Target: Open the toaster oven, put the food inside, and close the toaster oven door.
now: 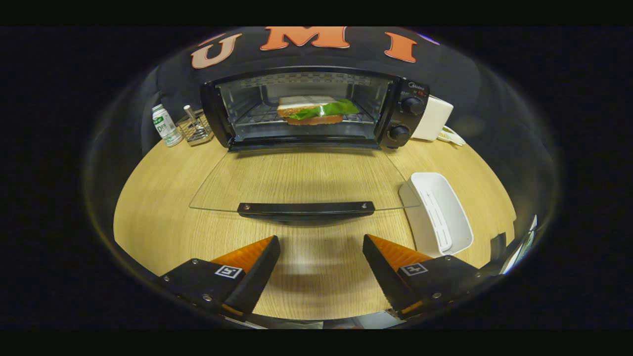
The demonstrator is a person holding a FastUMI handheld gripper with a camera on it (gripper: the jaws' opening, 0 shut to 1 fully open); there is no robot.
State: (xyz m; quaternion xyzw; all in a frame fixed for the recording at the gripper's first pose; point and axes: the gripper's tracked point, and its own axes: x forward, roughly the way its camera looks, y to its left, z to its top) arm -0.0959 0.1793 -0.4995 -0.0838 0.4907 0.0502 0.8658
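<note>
Looking ahead, I can't make out the small script on the oven [316, 106] panel, and the bottle [165, 126] label is too blurred. My hand-held gripper [321, 257] is spread wide, holding nothing, above the worktop [158, 212] just short of the lowered door [301, 180] handle [305, 209]. The sandwich [316, 110] sits inside on the rack.

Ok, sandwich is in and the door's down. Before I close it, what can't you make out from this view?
Gripper view:
- Sandwich: its filling, too small; the green leaf covers the middle.
- Knobs: their settings, too small.
- Rack left of the oven: its contents, too small.
- White box: mostly behind the oven.
- Door hinge: hidden by the oven's lower frame.
- Claw: open, empty, short of the handle; its body is cut off at the bottom edge.
</note>
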